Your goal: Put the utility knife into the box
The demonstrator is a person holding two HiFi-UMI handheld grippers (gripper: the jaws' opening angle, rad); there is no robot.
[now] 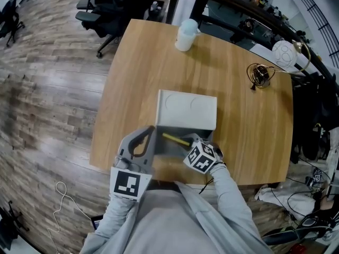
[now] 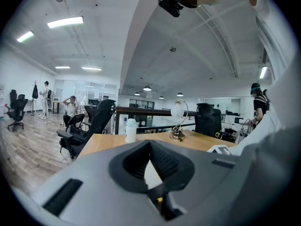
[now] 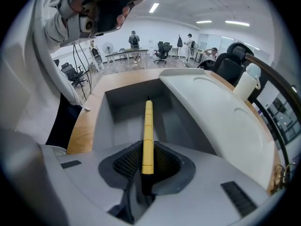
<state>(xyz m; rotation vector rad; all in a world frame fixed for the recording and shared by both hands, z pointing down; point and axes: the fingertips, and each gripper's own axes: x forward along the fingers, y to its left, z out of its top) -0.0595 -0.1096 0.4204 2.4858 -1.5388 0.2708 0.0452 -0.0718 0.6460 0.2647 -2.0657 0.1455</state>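
Note:
A grey box point(image 1: 165, 151) stands open near the table's front edge, its pale lid point(image 1: 186, 109) tipped back. The yellow utility knife point(image 1: 177, 139) hangs over the box's inside. My right gripper point(image 1: 192, 142) is shut on its rear end. In the right gripper view the knife point(image 3: 148, 133) runs straight out from between the right gripper's point(image 3: 147, 145) pads over the box floor point(image 3: 123, 113), with the lid point(image 3: 214, 119) to the right. My left gripper point(image 1: 150, 133) sits at the box's left side. In its own view the left gripper point(image 2: 149, 143) is shut, its tips meeting.
A white bottle point(image 1: 186, 34) stands at the table's far edge. A small wire lamp point(image 1: 260, 74) with a white globe point(image 1: 285, 54) sits at the far right. Office chairs point(image 1: 101, 9) stand beyond the table. The table's front edge is just under my arms.

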